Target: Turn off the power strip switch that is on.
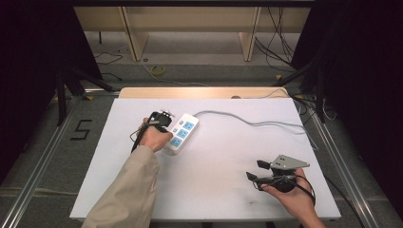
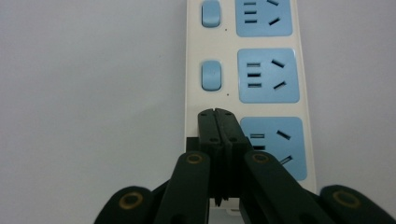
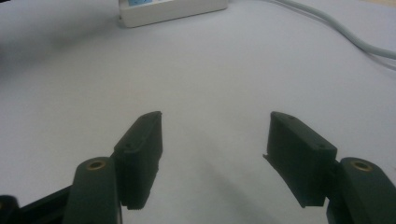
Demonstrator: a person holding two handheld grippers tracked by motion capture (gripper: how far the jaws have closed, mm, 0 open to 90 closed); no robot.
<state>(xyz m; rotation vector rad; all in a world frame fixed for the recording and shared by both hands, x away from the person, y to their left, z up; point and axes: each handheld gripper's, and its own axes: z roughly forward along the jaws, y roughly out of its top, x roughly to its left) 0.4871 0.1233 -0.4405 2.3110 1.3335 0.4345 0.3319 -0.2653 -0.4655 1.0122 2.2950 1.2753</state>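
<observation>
Left tool (image 2: 215, 114) jaws together on power strip (image 2: 250, 70), right tool (image 3: 215, 140) jaws apart above table (image 3: 210, 70)

Left gripper (image 2: 216, 112) jaws together, tips down; right gripper (image 3: 215, 130) jaws apart.

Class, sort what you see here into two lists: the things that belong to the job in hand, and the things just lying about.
In the job:
- power strip
- its nearest blue switch, under the tips of the shut left gripper
- its grey cable

Lying about:
- open right gripper, idle over bare table
- yellow coil on the floor
- loose black cables behind the table
</observation>
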